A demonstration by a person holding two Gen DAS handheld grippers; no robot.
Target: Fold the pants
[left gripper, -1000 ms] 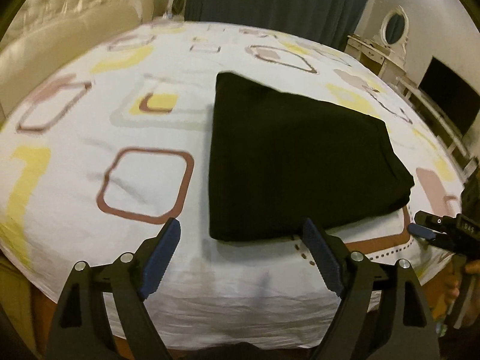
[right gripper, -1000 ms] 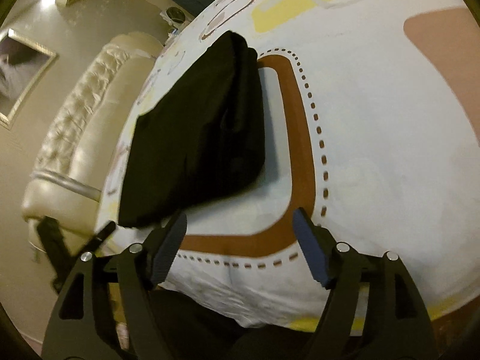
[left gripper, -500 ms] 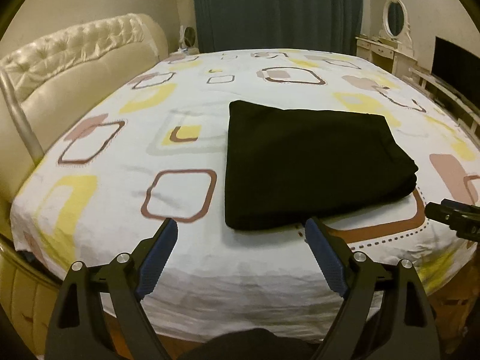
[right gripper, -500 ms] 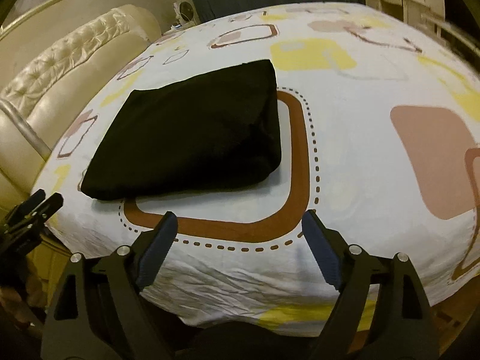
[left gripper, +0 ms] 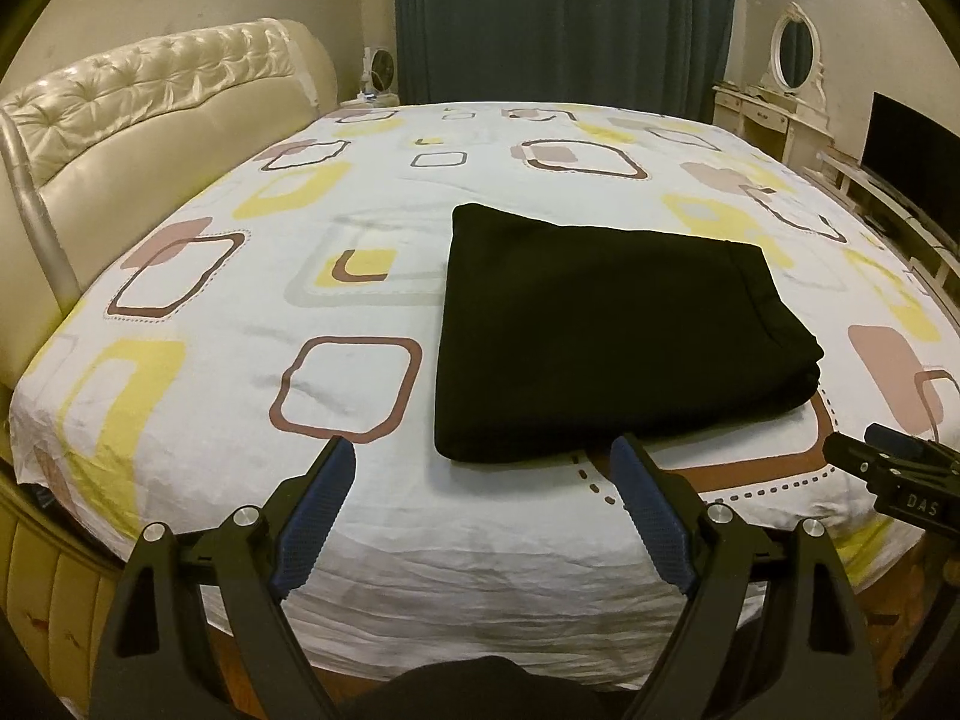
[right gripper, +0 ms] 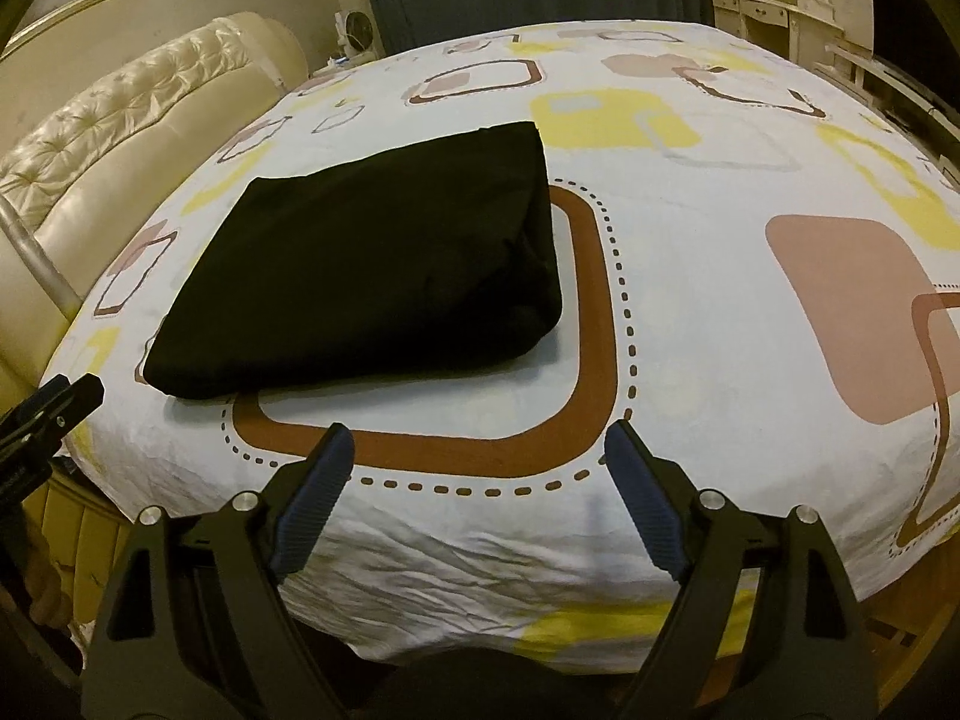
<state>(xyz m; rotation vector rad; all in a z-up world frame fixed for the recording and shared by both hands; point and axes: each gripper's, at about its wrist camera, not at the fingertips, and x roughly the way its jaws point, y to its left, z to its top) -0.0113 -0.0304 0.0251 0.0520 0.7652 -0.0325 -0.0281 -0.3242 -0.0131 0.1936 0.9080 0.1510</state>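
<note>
The folded black pants (left gripper: 606, 336) fill the frame's centre-right on the bed (left gripper: 252, 312); bare sheet lies open lower and left. The headboard (left gripper: 150, 108) walls the upper left; furniture, possibly a dresser (left gripper: 774, 108), crowds the upper right.

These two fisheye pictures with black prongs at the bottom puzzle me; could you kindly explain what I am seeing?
A person holds a two-finger gripper in each hand, each with a forward-looking camera. One picture looks along the left gripper, the other along the right gripper. Both are open and hold nothing. On the white bedsheet with yellow and brown squares lies a pair of black pants folded into a flat rectangle. Each view also catches the other gripper at its edge.
</note>
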